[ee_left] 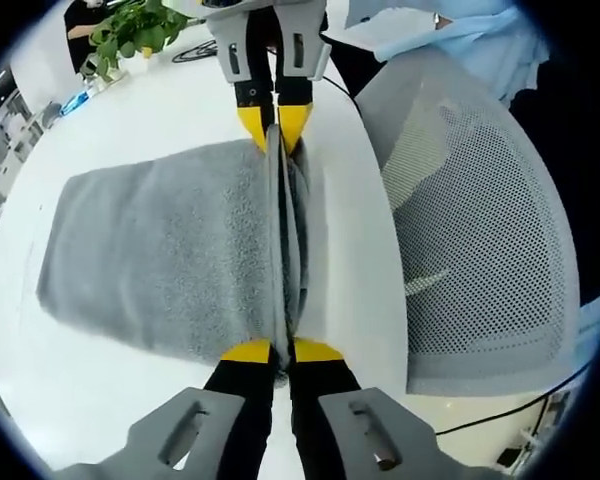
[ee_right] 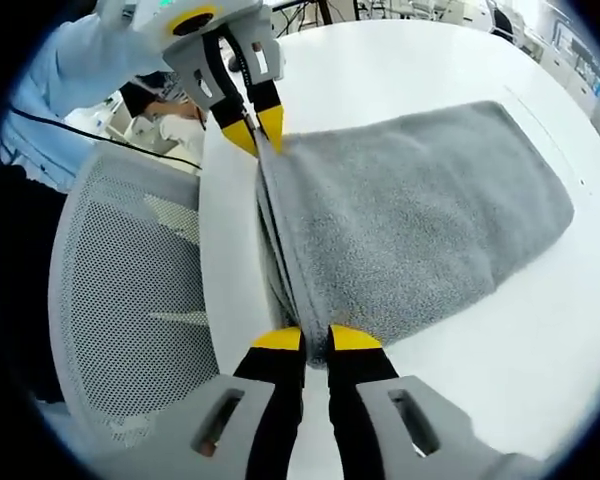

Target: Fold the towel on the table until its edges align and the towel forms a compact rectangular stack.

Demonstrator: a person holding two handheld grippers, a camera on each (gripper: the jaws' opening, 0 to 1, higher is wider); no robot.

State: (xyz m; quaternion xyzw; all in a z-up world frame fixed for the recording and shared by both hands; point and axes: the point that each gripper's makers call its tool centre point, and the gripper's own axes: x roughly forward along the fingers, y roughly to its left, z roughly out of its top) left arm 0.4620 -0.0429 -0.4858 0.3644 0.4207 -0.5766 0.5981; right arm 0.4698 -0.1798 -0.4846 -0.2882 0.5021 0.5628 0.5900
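We see a grey towel (ee_left: 160,255) lying on a white desk (ee_left: 100,400), already folded over, with its layered edges bunched along the desk side nearest a grey mesh chair (ee_left: 480,250).

In the left gripper view, the left gripper (ee_left: 281,350) has its yellow-tipped jaws closed together on one end of that layered edge. At the far end of the same edge, the right gripper (ee_left: 275,128) enters from the top, its jaws likewise pinched on the fabric.

In the right gripper view, the right gripper (ee_right: 316,338) clamps the near end of the towel (ee_right: 420,220) edge, and the left gripper (ee_right: 252,132) grips the far end. The edge runs taut between the two grippers, just beside the desk (ee_right: 500,370) rim.

A potted plant (ee_left: 130,35) stands on the desk beyond the towel. A person's light blue sleeve (ee_right: 70,70) shows near the chair (ee_right: 120,290).
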